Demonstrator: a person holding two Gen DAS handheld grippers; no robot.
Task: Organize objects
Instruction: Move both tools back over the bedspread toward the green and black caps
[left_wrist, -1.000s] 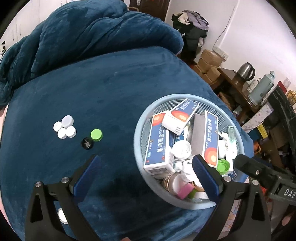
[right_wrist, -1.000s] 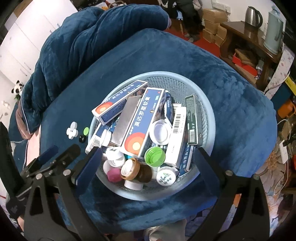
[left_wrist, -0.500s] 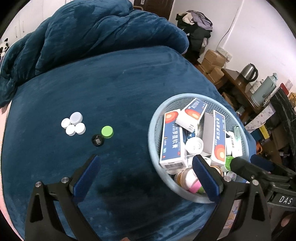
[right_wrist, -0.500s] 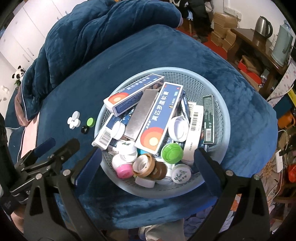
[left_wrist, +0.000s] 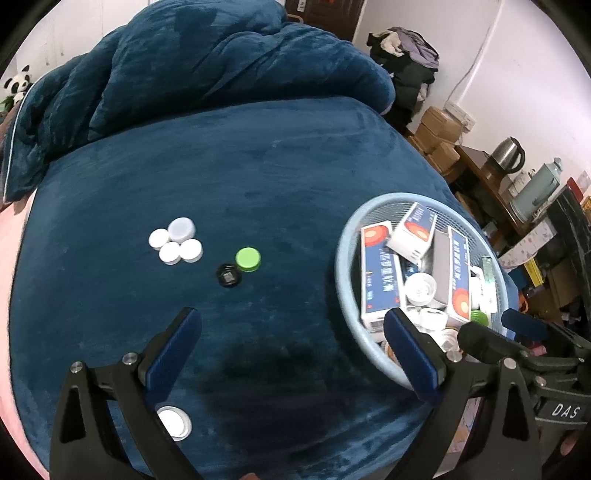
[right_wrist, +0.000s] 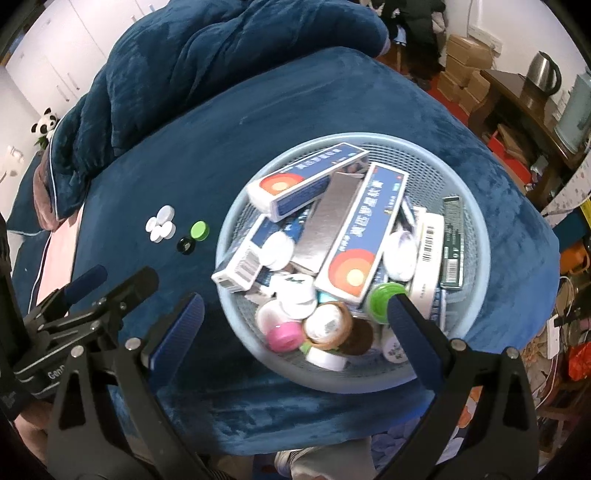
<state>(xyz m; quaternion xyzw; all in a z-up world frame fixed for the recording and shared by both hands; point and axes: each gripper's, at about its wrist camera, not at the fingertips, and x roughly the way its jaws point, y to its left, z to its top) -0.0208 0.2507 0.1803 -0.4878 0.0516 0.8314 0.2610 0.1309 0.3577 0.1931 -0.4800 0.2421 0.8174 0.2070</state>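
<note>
- Light blue mesh basket (right_wrist: 476, 236), round, sat near the bed's right edge, heaped with blue-and-white boxes (right_wrist: 364, 236), bottles and lids.
- Four white caps (left_wrist: 176, 240) lay clustered, touching, toward the left edge.
- Green cap (left_wrist: 248, 258) and black cap (left_wrist: 229, 275) lay just beside each other, between cluster and basket.

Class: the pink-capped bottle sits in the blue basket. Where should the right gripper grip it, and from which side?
Grip the pink-capped bottle by its cap, coming from above. It lies low against the basket wall nearest the right gripper, a brown-rimmed lid crowds it, and only the cap shows. Its open fingers would probably fit across.
</note>
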